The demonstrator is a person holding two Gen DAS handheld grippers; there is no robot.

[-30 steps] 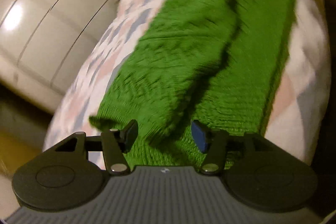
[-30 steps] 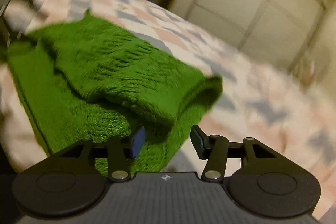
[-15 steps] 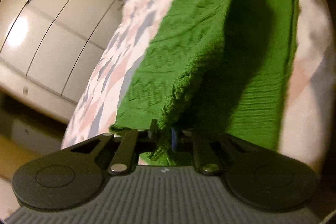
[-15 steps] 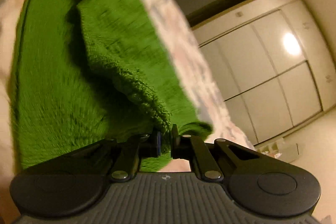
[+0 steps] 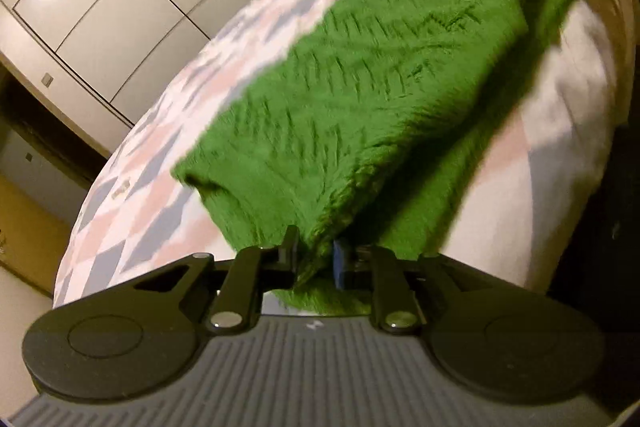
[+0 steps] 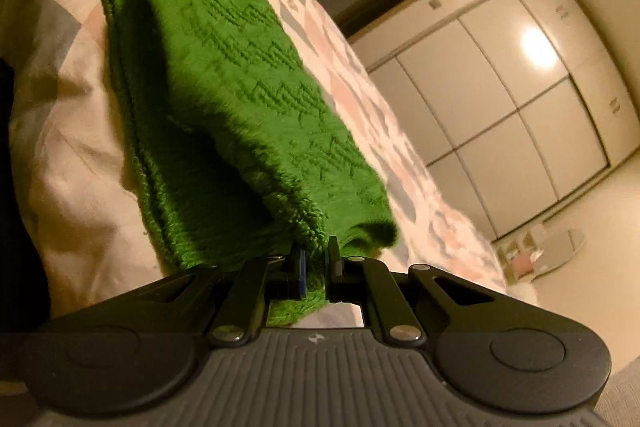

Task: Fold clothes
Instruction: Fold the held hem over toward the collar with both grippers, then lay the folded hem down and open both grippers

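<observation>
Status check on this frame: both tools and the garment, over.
Left tool opening slightly, pads on the green knit sweater. Right tool shut on the opposite end. Sweater lifted over patterned bedspread. Nothing in the way.

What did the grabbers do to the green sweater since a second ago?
Both closed on the green sweater: the left gripper and the right gripper each pinch an end of its near edge and have lifted it. The left's jaws are easing open slightly. The patterned bedspread stayed put.

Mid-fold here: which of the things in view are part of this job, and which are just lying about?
Part of the job:
green knitted sweater
left gripper, its jaws opening, sweater edge between them
right gripper, shut on the other end
patterned bedcover underneath

Lying about:
wardrobe doors
clutter on the floor
</observation>
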